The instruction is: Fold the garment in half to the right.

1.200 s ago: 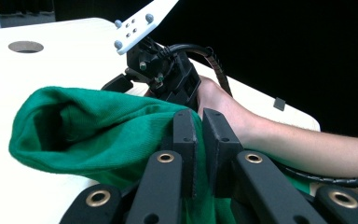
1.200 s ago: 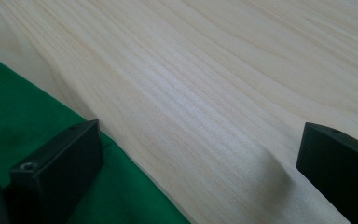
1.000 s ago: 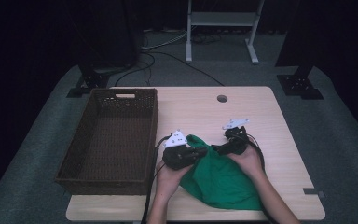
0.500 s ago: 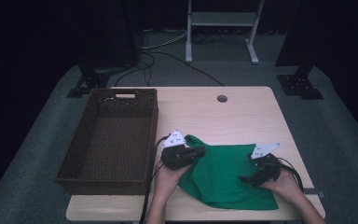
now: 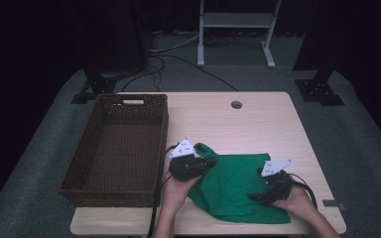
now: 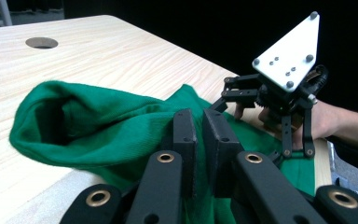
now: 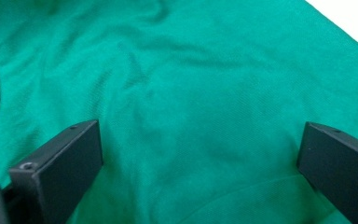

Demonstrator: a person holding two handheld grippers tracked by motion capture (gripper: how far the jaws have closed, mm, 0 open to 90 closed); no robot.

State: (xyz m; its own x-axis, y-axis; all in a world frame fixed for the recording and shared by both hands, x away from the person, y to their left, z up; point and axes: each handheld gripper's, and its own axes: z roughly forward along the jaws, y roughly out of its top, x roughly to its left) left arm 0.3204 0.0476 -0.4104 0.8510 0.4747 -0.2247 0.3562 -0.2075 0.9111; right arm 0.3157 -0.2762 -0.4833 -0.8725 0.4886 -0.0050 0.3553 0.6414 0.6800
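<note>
A green cloth (image 5: 233,186) lies rumpled on the table (image 5: 258,124), in its near half, reaching close to the near edge and toward the near right corner. Its left end is bunched and lifted a little off the wood; the rest spreads flatter to the right. In the left gripper view the lifted end forms a rounded fold with a dark hollow facing the far side of the table.

The left gripper (image 6: 200,140) sits at the cloth's left end, near the basket, its jaws clenched on a pinch of cloth, with green fabric squeezed into the narrow slit between the pads. A hand (image 5: 176,191) holds it from the near edge.

The right gripper (image 5: 258,197) is over the cloth's right part, close to the near edge and well apart from the left one. In the right gripper view its jaws stand wide, released, with the cloth (image 7: 191,102) spread below and between them; whether the tips touch the fabric I cannot tell. A hand (image 5: 297,201) holds it from the near right corner.

A brown wicker basket (image 5: 79,168) stands along the table's left edge, just beside the left gripper. A round hole (image 5: 236,104) sits near the table's far edge, well apart from the cloth.
</note>
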